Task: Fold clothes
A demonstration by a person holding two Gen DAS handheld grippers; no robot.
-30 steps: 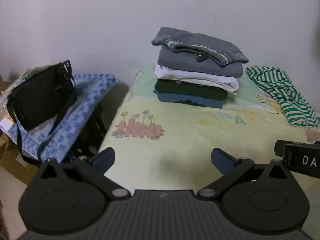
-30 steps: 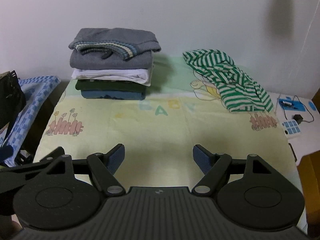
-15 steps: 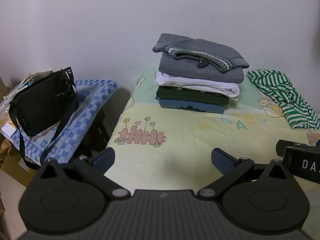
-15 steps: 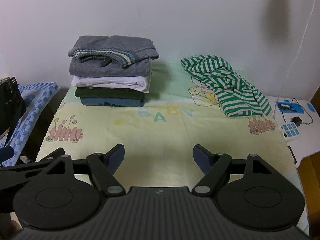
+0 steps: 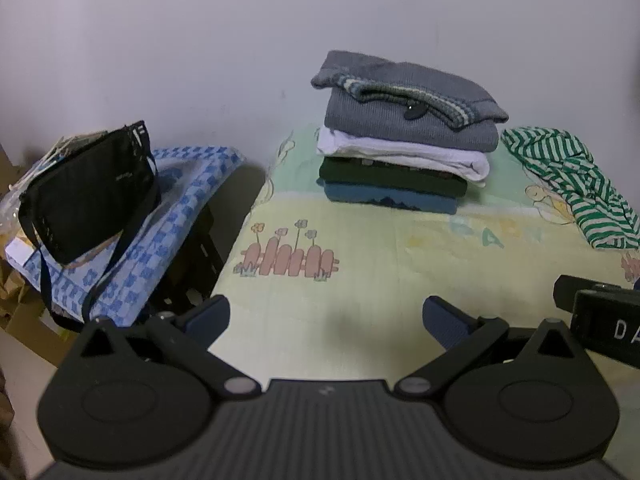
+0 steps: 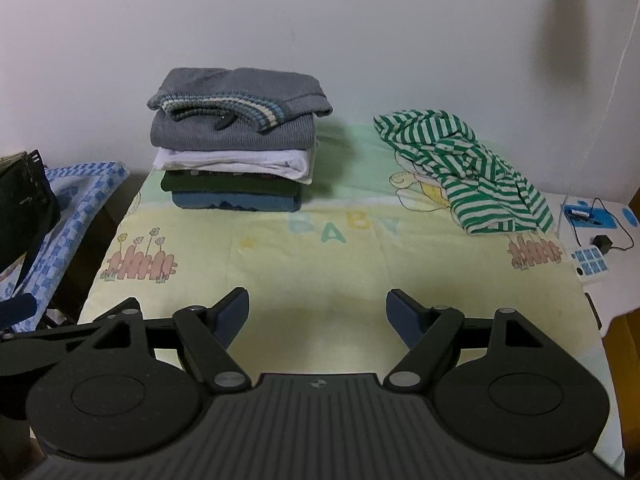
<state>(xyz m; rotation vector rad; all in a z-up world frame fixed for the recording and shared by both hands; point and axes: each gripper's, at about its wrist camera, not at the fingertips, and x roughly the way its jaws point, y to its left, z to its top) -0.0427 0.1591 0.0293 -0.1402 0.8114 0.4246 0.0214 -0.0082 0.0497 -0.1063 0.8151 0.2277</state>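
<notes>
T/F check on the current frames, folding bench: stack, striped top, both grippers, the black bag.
1. The grey sweater tops the folded stack. True.
2. The striped garment is folded on the stack. False: it lies crumpled on the mat, right of the stack.
3. The left gripper is shut on cloth. False: open, empty.
4. The right gripper is open. True.
5. The black bag sits on the mat. False: on blue checked cloth beside it.

The black zip pouch [image 6: 22, 204] is cut by the right wrist view's left edge. Small blue-and-white devices [image 6: 591, 265] at the right are too tiny to identify, possibly chargers.
</notes>
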